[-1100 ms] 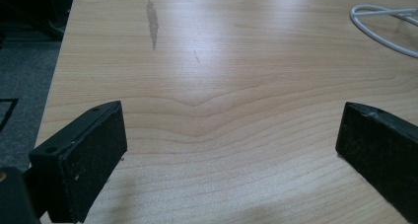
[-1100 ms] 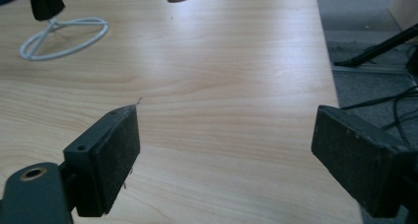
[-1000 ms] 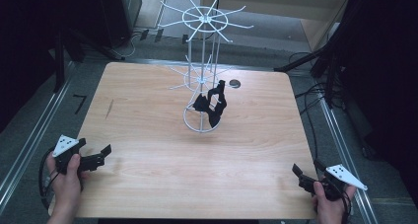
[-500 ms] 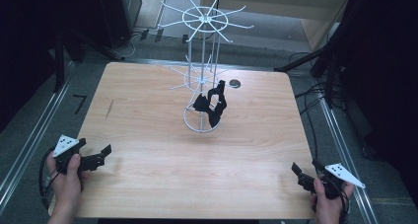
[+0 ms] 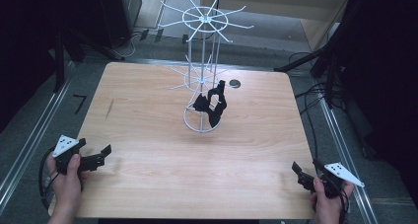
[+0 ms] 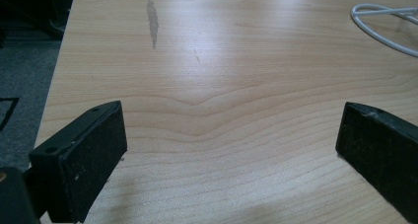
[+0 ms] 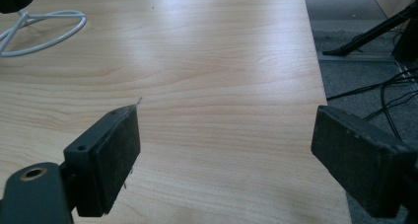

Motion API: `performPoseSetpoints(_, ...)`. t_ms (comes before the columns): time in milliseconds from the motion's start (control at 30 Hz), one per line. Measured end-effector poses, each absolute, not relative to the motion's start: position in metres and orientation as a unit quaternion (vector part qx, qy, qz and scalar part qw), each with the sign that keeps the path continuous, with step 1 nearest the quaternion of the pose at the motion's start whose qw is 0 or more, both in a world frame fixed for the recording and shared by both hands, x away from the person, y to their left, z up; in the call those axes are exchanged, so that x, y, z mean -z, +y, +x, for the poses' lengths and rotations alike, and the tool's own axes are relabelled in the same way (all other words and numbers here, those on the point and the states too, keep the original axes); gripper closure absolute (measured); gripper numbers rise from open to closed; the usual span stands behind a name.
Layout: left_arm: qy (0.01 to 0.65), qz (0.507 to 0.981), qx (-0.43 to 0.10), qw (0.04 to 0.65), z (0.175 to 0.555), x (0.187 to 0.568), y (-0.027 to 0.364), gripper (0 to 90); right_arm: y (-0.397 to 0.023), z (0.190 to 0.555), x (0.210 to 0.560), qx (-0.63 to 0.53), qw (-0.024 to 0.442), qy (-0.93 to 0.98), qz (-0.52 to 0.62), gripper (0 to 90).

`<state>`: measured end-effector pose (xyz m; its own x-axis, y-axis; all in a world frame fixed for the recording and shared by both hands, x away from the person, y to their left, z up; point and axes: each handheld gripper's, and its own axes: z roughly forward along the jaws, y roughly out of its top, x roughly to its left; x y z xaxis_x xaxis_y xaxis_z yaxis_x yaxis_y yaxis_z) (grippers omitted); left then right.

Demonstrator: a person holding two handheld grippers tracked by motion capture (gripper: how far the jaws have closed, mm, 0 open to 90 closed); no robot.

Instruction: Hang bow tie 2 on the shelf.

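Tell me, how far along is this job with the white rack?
Barely begun, it seems. A black item hangs on the white wire rack mid-table. Nothing is in hand: the left hand-held gripper and right hand-held gripper sit open near the table's front corners. Reaching the rack seems left.

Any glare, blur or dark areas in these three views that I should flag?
High view: the table is evenly lit, its surroundings nearly black, and the black item on the white wire rack lacks detail. Left gripper view: soft glare on the wood near the stain; the near jaws are slightly soft. Right gripper view: a pale sheen on the wood beside the rack's base ring.
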<state>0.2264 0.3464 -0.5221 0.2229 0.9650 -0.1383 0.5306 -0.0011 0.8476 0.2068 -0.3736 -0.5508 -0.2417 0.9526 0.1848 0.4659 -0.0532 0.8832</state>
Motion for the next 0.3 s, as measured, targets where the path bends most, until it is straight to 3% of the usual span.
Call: performPoseSetpoints(300,0.567,0.659,-0.256,0.422,0.2266,0.5221,0.3468,0.0,-0.3745,0.2069,0.5509,-0.465,0.261,0.635,0.559,11.9)
